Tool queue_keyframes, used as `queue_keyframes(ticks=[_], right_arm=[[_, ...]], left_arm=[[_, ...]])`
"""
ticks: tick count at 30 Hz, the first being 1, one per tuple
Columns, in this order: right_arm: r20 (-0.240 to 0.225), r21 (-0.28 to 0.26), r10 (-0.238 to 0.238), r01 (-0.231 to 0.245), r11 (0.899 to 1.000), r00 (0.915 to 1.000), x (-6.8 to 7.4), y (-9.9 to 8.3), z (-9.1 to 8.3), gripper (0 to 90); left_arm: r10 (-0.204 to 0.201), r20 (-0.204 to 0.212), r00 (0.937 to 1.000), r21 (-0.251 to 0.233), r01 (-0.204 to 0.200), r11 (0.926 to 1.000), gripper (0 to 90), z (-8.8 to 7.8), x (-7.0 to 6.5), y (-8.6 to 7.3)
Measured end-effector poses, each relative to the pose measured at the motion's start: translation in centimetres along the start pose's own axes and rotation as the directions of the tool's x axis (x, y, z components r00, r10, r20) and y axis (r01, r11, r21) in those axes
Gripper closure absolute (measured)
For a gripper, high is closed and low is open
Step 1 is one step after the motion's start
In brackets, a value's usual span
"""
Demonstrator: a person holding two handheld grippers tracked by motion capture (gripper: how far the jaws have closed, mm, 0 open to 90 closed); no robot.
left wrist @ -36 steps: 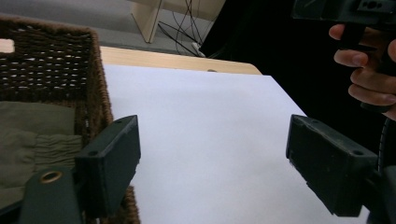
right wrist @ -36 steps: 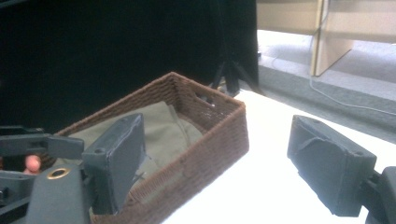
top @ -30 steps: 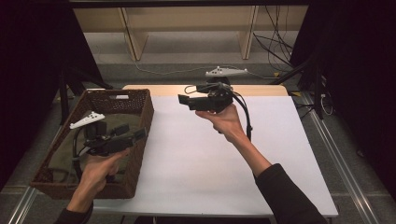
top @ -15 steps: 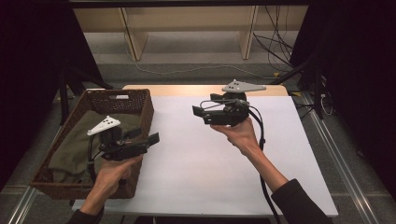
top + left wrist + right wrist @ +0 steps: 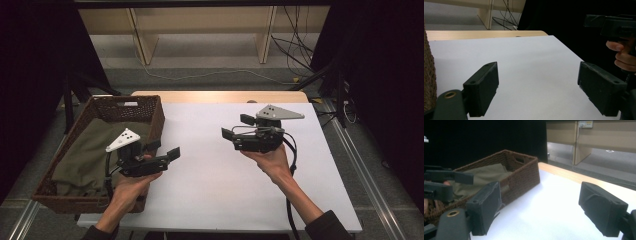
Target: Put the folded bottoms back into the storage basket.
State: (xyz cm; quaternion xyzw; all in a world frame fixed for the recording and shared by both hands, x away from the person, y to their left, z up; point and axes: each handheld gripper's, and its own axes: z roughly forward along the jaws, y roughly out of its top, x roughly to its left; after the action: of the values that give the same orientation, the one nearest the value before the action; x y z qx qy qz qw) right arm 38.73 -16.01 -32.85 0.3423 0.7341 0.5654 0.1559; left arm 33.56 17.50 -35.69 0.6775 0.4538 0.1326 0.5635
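Cloth (image 5: 92,155), olive, lies crumpled in the wicker basket (image 5: 156,116) at 9 o'clock on the white counter (image 5: 215,175). Left gripper (image 5: 162,151) hovers at the basket's 3 o'clock rim, jaws spread, empty, prob. because it's nearest the cloth. Right gripper (image 5: 237,127) is held above mid-counter, aimed toward 9, jaws spread w/ nothing between, likely ready to help.

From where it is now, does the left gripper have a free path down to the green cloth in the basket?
Probably yes: the left gripper, jaws open and empty, hovers at the basket's right rim, and the green cloth lies uncovered beside it.
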Motion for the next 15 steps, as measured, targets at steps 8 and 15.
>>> queue_keyframes(ticks=[8, 15], right_arm=[[0.022, -0.017, 0.016, -0.015, 1.0, 0.9996, -0.3, -1.9, -1.4, 19.0], [0.035, -0.022, 0.019, -0.018, 1.0, 0.9992, -0.3, -3.2, -2.2, 17.4]], left_arm=[[0.032, 0.016, 0.9994, -0.019, -0.031, 0.9993, 16.4, 0.4, -0.4, -0.6], [0.056, 0.028, 0.998, -0.016, -0.056, 0.9983, 15.8, 0.8, -0.8, -1.3]])
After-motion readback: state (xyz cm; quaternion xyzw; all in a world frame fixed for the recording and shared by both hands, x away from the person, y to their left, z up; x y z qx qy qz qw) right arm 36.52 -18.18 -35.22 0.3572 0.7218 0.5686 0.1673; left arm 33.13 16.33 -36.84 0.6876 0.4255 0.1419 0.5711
